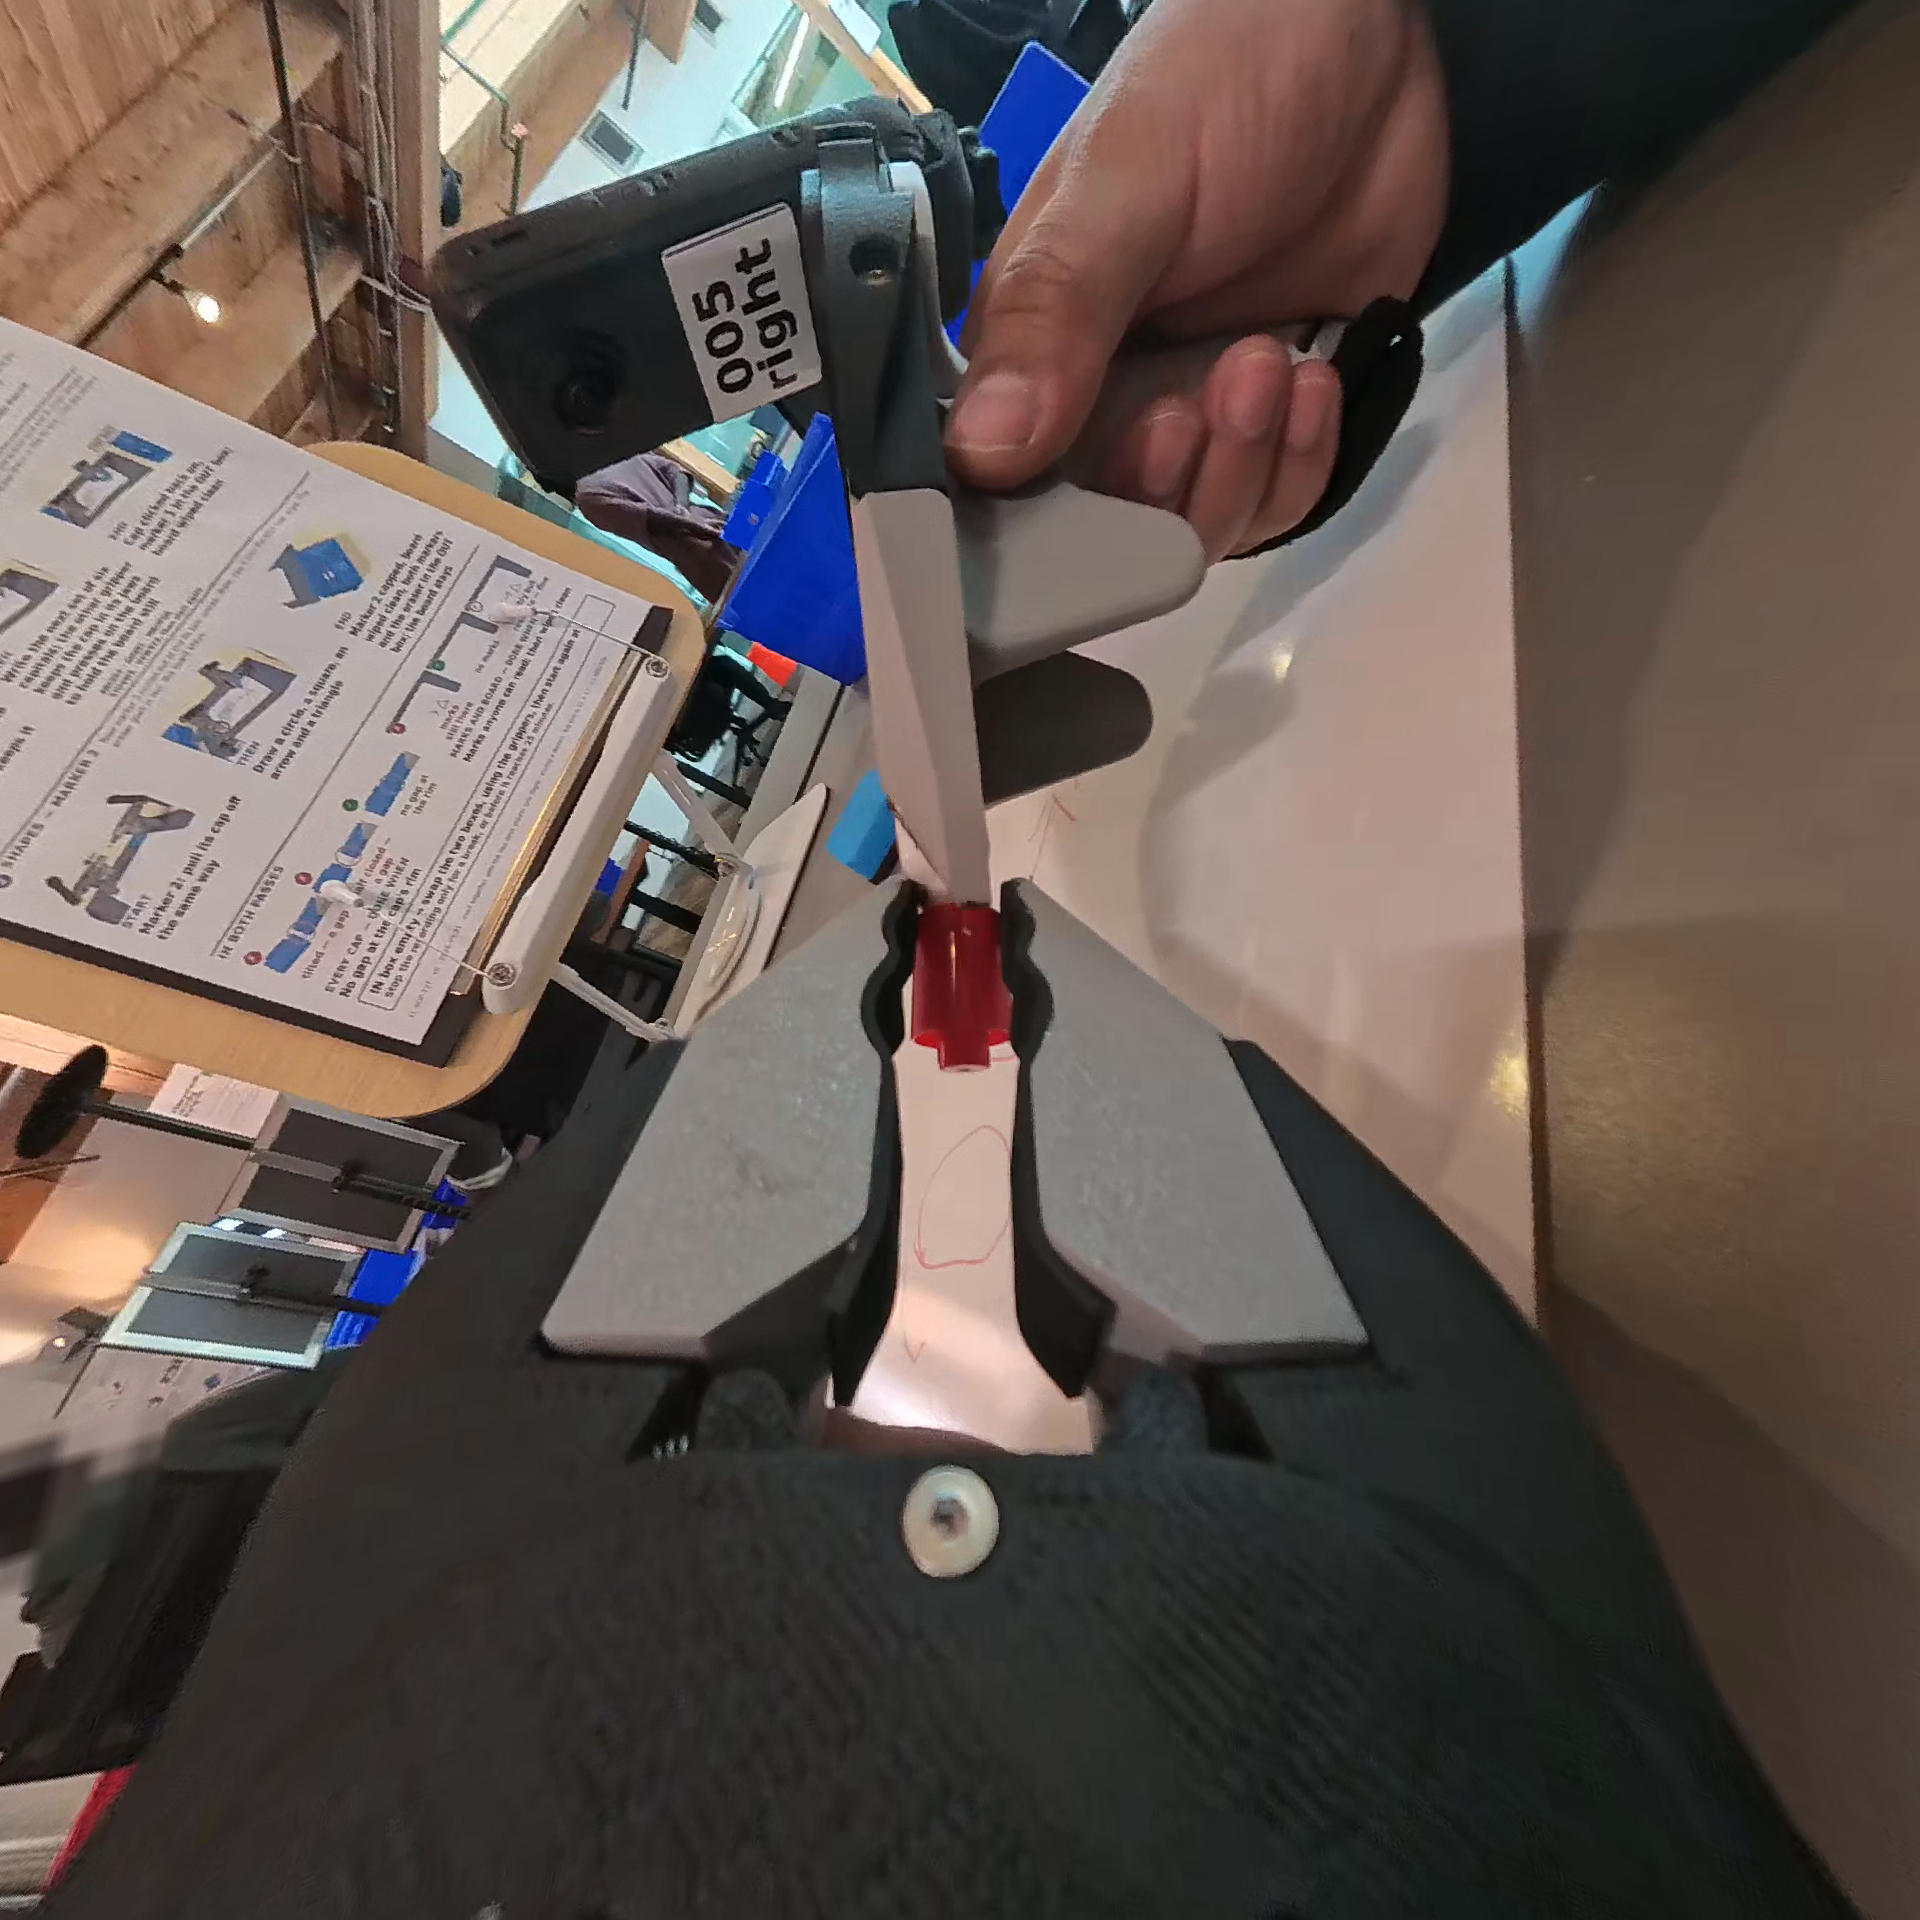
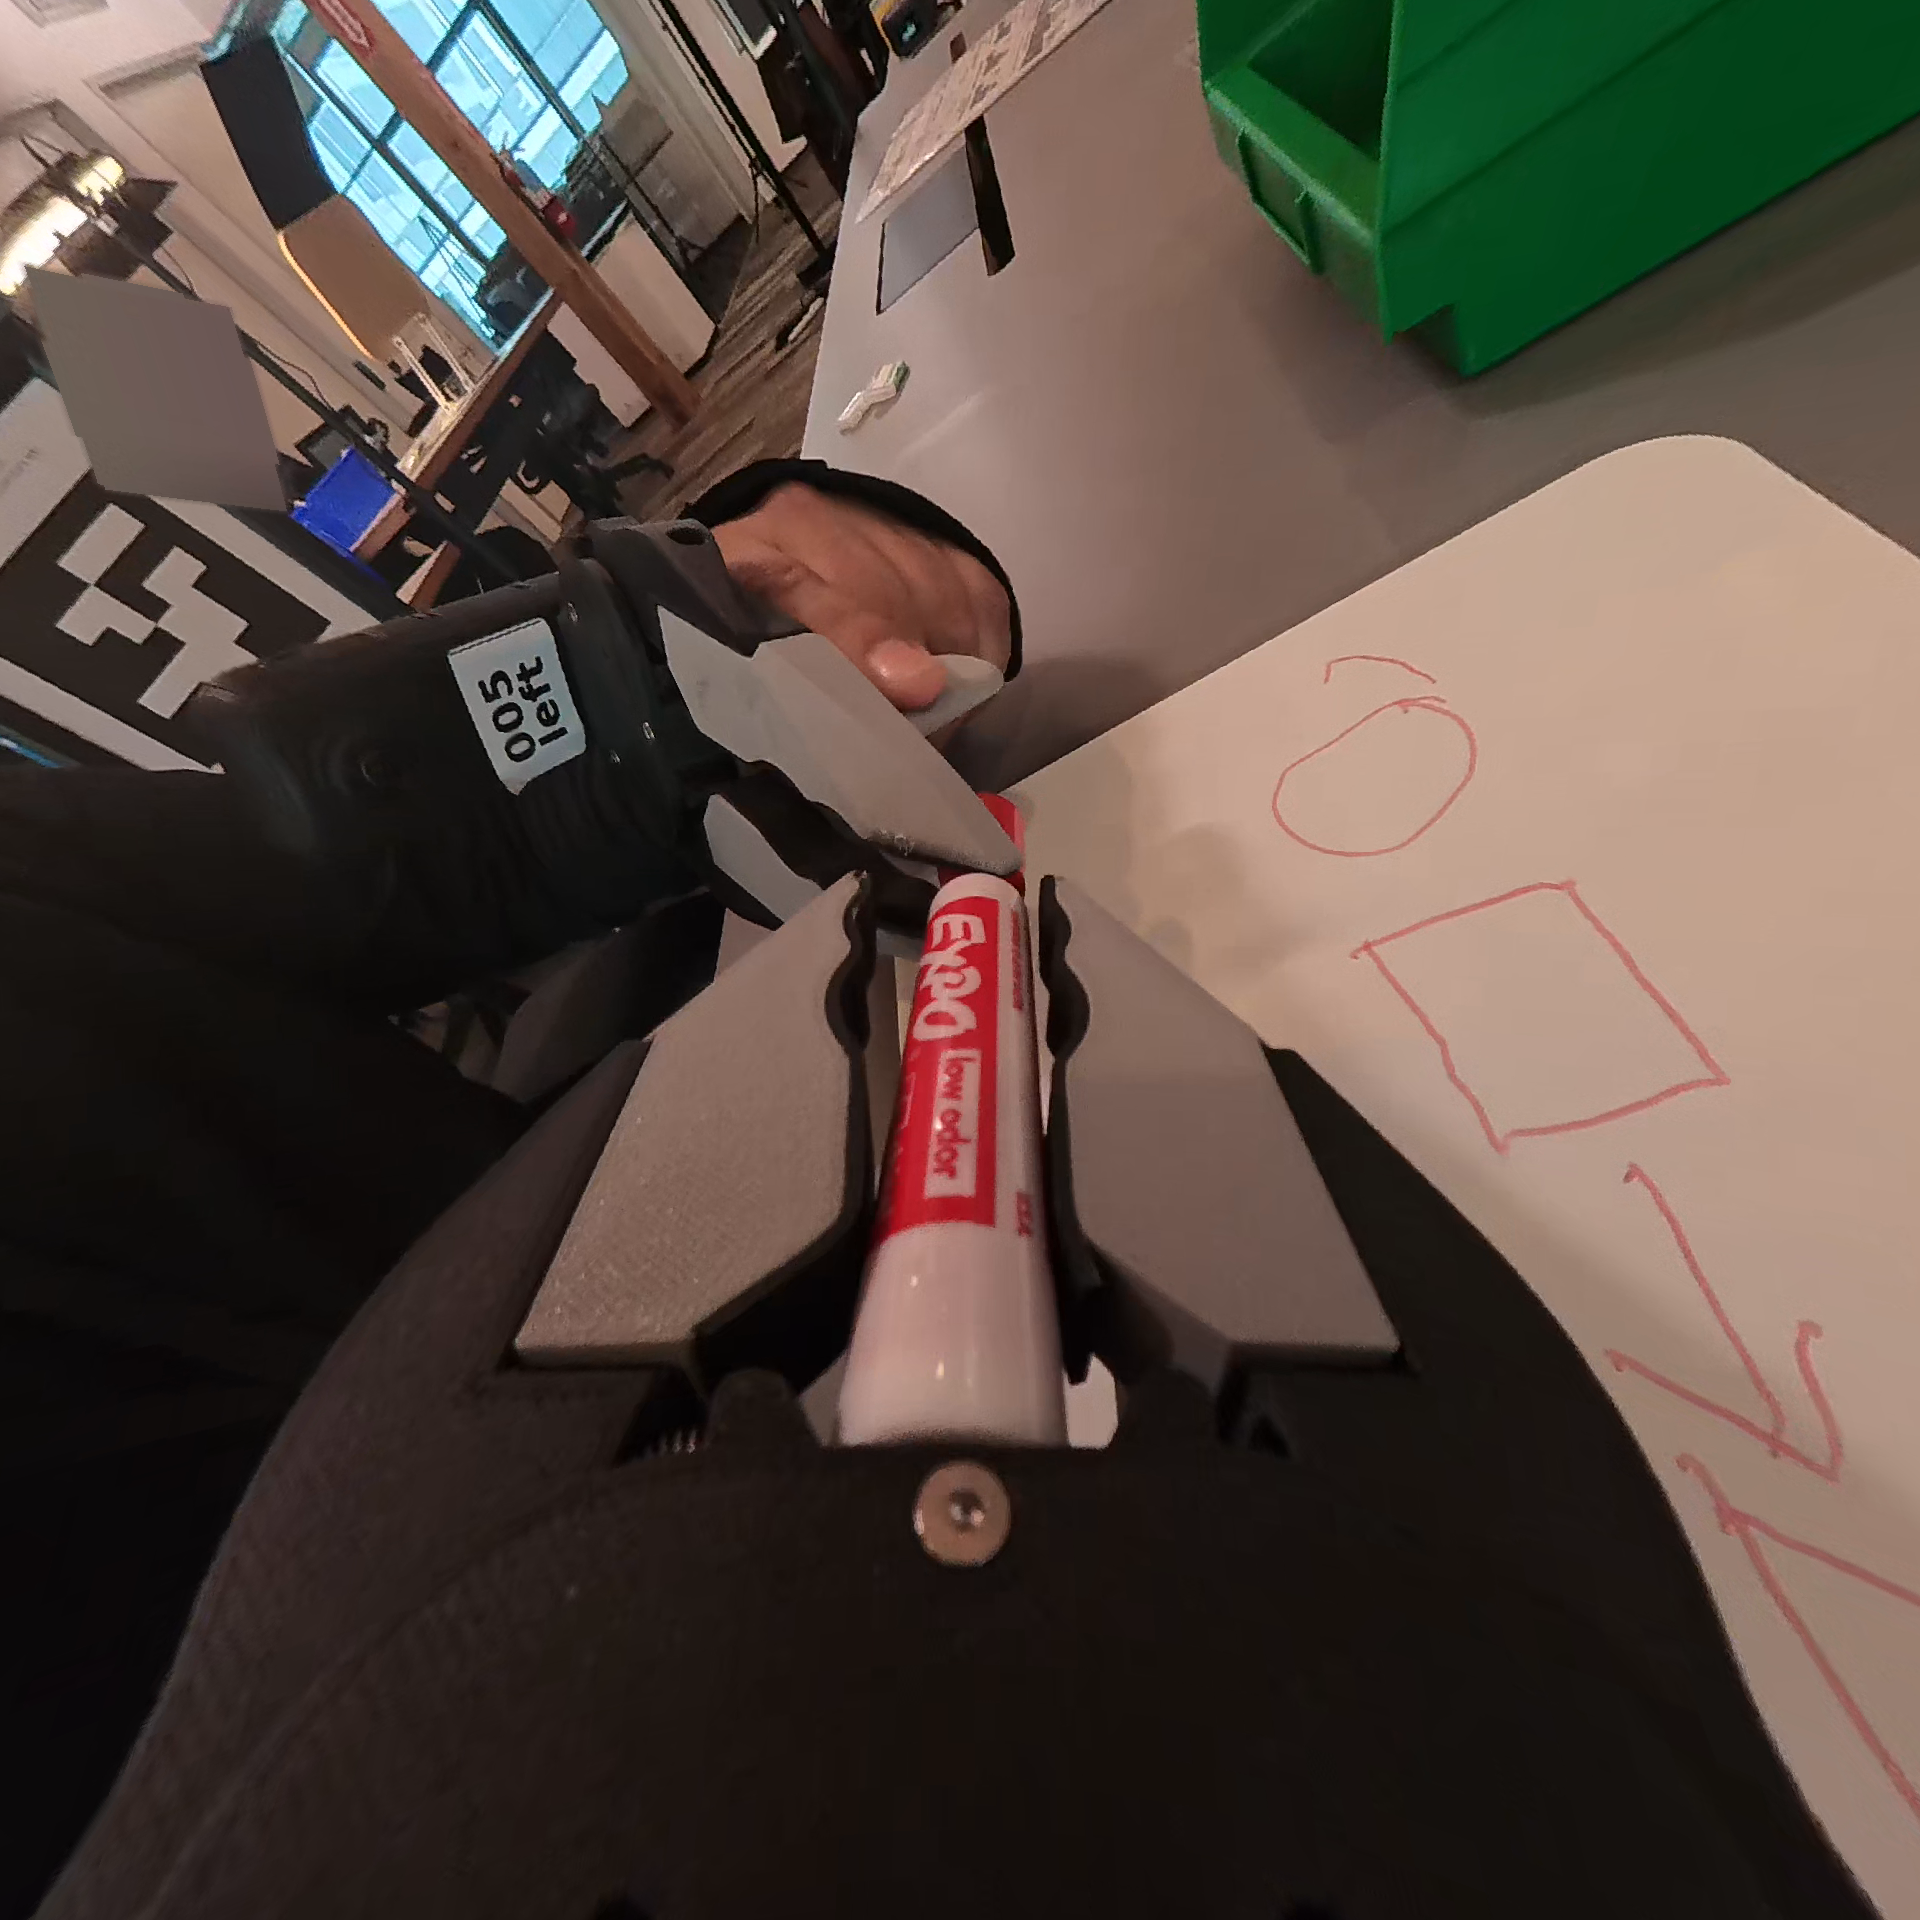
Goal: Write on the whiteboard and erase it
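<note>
My right gripper (image 2: 951,894) is shut on a white and red whiteboard marker (image 2: 961,1143) that lies along its fingers. My left gripper (image 1: 958,904) is shut on the marker's red cap (image 1: 958,977), which also shows in the right wrist view (image 2: 1006,816). The two grippers meet tip to tip just above the whiteboard (image 2: 1558,644). The cap sits at the marker's front end; the left finger (image 2: 831,748) hides the join. The board bears a red circle (image 2: 1371,774), a square (image 2: 1538,1013), an arrow and a triangle.
A green bin (image 2: 1558,156) stands on the grey table (image 2: 1091,468) behind the board. A clipboard with an instruction sheet (image 1: 312,675) stands on a stand to the left. Blue bins (image 1: 800,561) are farther off. A hand (image 1: 1195,260) holds the right gripper.
</note>
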`<state>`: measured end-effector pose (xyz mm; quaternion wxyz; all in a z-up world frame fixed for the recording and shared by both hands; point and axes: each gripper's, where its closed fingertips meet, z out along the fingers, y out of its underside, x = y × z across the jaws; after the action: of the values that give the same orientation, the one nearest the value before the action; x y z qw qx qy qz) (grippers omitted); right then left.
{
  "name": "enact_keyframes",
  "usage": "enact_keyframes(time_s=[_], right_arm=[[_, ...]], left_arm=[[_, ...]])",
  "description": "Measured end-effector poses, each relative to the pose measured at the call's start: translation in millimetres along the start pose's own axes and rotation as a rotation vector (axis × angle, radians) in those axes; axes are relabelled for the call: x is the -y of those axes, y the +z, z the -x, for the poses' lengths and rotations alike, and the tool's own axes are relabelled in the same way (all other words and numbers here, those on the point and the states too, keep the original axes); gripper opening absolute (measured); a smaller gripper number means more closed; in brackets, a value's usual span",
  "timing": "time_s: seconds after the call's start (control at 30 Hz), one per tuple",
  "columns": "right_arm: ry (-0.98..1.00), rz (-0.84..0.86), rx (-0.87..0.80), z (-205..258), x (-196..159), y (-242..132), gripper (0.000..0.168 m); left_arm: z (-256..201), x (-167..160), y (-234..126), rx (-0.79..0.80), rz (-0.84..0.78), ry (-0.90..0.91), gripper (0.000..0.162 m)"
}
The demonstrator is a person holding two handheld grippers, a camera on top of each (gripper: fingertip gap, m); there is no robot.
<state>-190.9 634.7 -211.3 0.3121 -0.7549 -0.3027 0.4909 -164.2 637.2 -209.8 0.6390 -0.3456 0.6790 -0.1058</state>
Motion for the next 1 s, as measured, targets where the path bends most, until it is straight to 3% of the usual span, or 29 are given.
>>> enact_keyframes(time_s=[0.2,0.53,1.0], right_arm=[[-0.047,0.033,0.001,1.9,-3.9,-3.4,0.032],[-0.028,0.023,0.1,15.6,-3.6,-3.7,0.034],[-0.004,0.001,0.106,11.7,-1.1,-17.0,0.038]], left_arm=[[-1.7,1.0,2.8,0.029,0.005,0.052,0.015],[0.5,16.3,-1.0,0.008,-0.088,-0.079,0.015],[5.0,12.8,-7.0,-0.022,-0.071,-0.133,0.014]])
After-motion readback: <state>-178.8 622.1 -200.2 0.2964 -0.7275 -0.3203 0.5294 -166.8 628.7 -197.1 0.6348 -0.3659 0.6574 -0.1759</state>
